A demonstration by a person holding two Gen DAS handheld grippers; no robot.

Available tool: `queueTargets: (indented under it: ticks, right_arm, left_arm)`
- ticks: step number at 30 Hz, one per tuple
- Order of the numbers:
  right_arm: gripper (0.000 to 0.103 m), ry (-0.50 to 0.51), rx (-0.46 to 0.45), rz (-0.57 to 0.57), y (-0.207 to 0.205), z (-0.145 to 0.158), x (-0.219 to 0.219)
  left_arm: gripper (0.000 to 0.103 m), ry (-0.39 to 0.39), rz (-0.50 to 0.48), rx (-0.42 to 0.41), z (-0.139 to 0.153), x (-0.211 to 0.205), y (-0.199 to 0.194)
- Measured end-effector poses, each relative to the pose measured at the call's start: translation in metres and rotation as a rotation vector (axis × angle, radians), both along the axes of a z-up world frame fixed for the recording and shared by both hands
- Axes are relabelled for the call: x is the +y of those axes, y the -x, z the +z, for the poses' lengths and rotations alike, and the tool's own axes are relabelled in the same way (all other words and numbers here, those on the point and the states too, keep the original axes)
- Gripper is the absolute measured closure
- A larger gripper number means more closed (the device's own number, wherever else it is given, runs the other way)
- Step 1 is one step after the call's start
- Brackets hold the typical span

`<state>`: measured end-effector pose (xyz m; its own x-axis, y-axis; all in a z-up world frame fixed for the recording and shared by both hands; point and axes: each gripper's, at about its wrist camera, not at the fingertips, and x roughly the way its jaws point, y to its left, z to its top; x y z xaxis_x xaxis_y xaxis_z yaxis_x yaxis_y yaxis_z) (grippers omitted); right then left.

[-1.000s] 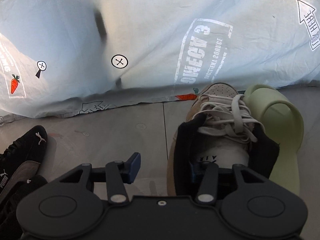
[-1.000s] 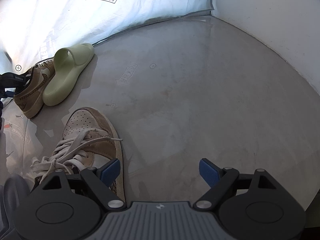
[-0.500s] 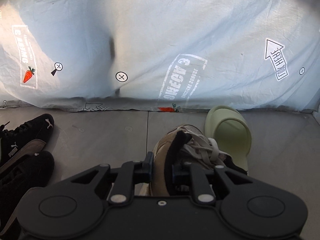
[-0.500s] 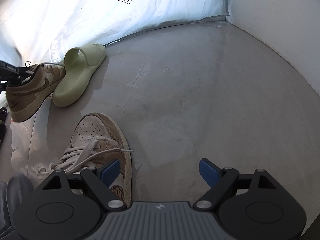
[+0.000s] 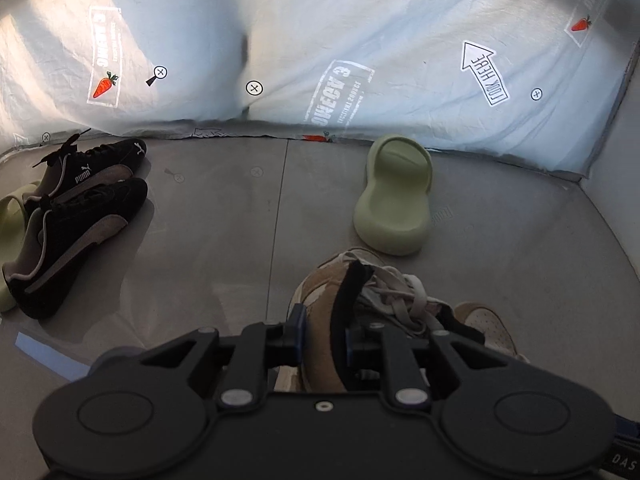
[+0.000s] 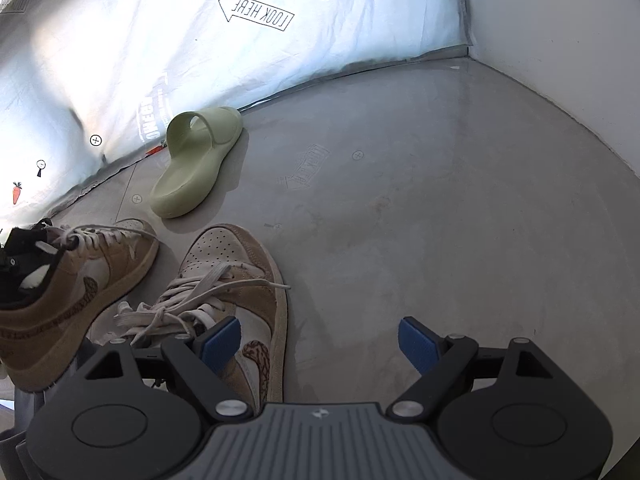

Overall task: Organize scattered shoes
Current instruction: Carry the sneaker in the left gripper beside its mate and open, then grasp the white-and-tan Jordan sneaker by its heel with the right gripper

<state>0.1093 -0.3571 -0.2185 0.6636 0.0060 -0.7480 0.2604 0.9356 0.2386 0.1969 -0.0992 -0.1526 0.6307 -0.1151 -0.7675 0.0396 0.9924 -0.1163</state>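
1. Shoes lay scattered over a grey floor (image 5: 224,248) that ran up to a pale printed sheet (image 5: 320,40) along the far side.
2. At the far left of the left wrist view, a green slide (image 5: 10,216) lay partly hidden behind a pair of black sneakers (image 5: 80,220), which sat side by side with their toes toward the sheet.
3. Right of centre in the same view, a second green slide (image 5: 394,196) rested near the sheet, well apart from the black pair.
4. Nearer, the left gripper (image 5: 322,338) was clamped tight on the collar of a tan sneaker (image 5: 320,300); its blue pads pinched the heel edge between them.
5. The right wrist view showed that held tan sneaker (image 6: 76,280) at the left edge, tilted, with its toe pointing toward the far side.
6. Just to its right, the other tan sneaker (image 6: 236,280) stood on the floor with loose laces.
7. The right gripper (image 6: 320,346) had its fingers spread wide and held nothing; its left pad (image 6: 220,342) sat over that sneaker's side, its right pad (image 6: 418,346) over bare floor.
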Motion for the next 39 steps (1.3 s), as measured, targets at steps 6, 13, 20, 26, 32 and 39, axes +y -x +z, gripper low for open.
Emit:
queueTargets:
  ticks: [6, 13, 20, 26, 32, 39]
  right_arm:
    - [0.016, 0.007, -0.027, 0.001, 0.026, 0.006, -0.009]
    - [0.016, 0.004, -0.026, -0.035, 0.051, 0.006, -0.026]
    - [0.016, -0.003, -0.015, -0.035, 0.063, 0.004, -0.032]
    - [0.016, 0.012, -0.017, -0.004, 0.069, 0.004, -0.03]
    - [0.016, -0.015, -0.004, 0.028, 0.072, 0.002, -0.035]
    - [0.016, -0.006, -0.032, 0.347, 0.079, 0.007, -0.026]
  left_arm:
    - [0.084, -0.033, -0.077, -0.005, -0.001, -0.035, 0.041]
    - [0.084, -0.037, -0.074, 0.053, -0.017, -0.04, 0.074]
    - [0.085, -0.149, -0.111, 0.063, -0.036, -0.045, 0.097]
    - [0.085, -0.151, -0.115, 0.054, -0.038, -0.041, 0.103]
    - [0.04, -0.17, -0.236, -0.034, -0.018, -0.04, 0.123]
    - [0.033, -0.15, -0.277, -0.142, 0.01, -0.027, 0.147]
